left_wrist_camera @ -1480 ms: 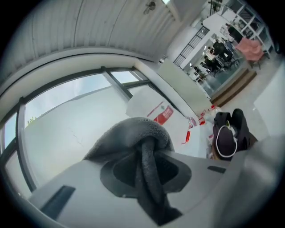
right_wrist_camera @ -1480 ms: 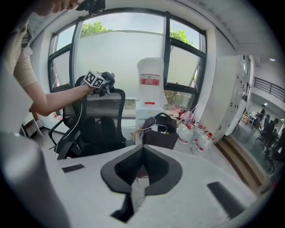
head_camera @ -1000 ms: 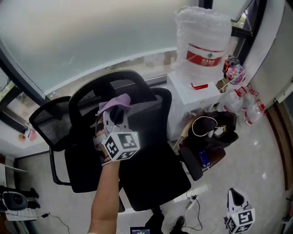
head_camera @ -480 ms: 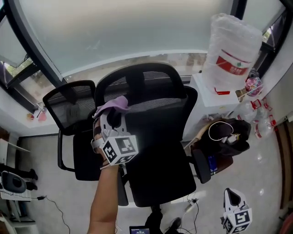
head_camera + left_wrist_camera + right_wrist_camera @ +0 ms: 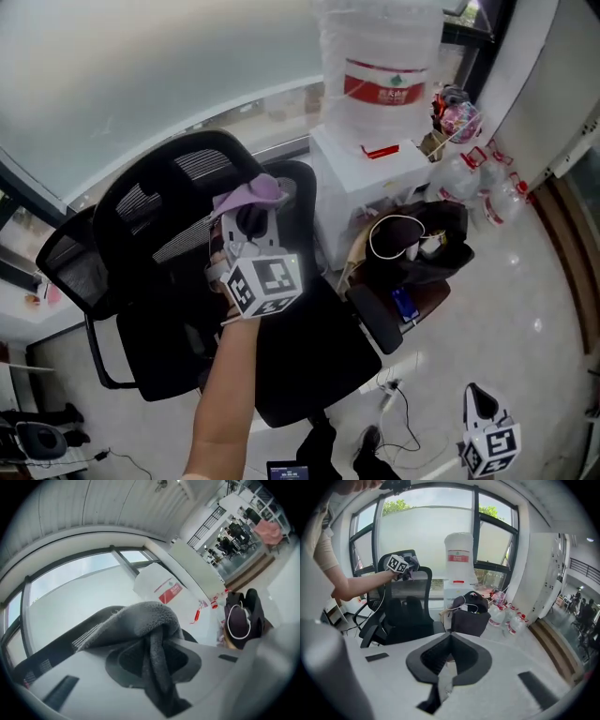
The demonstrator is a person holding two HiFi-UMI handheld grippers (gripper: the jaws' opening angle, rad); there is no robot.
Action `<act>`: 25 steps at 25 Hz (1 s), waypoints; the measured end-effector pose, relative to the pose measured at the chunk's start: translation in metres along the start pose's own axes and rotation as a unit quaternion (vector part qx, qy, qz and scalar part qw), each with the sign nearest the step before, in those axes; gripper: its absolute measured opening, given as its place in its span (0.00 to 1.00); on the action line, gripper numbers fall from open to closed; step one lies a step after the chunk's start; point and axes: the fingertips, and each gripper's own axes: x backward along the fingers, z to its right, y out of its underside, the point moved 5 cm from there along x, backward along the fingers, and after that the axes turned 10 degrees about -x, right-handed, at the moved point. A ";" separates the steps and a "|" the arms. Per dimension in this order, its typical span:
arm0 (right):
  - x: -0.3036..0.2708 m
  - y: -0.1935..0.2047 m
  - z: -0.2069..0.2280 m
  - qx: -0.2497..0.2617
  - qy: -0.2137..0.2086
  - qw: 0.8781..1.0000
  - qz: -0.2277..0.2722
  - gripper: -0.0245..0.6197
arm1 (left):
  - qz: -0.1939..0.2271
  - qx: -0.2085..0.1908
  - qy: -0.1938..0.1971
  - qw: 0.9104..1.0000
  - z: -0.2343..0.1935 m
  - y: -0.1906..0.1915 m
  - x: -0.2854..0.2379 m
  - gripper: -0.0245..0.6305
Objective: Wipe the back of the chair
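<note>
A black mesh office chair (image 5: pixel 159 220) stands by the window. My left gripper (image 5: pixel 251 217) is shut on a purple-grey cloth (image 5: pixel 253 194) and holds it against the upper part of the chair's back. In the left gripper view the cloth (image 5: pixel 151 634) bunches between the jaws, with the dark top rim of the chair back (image 5: pixel 56 648) just behind it. My right gripper (image 5: pixel 490 439) hangs low at the bottom right, far from the chair, jaws together and holding nothing. The right gripper view shows the chair (image 5: pixel 405 609) and the left gripper (image 5: pixel 400 566) from a distance.
A large water bottle (image 5: pixel 380 70) sits on a white dispenser (image 5: pixel 361 183) right of the chair. A black bag (image 5: pixel 422 248) rests on a seat beside it. A second mesh chair (image 5: pixel 70 267) stands at the left. Plastic bottles (image 5: pixel 487 192) and cables (image 5: pixel 403 408) lie on the floor.
The head view has swung to the right. My left gripper keeps the cloth on the chair back and has slid it a little along the back. The right gripper stays low.
</note>
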 end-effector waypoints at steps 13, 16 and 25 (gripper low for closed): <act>-0.019 -0.011 -0.040 0.026 -0.044 0.999 0.006 0.03 | -0.086 -0.020 -0.015 0.996 -0.058 0.097 0.050 0.15; -0.025 -0.019 -0.059 0.042 -0.065 0.997 0.004 0.03 | -0.124 -0.019 -0.036 0.991 -0.089 0.132 0.087 0.15; -0.017 -0.024 -0.081 0.074 -0.107 0.991 0.023 0.03 | -0.153 -0.007 -0.049 0.987 -0.106 0.154 0.141 0.15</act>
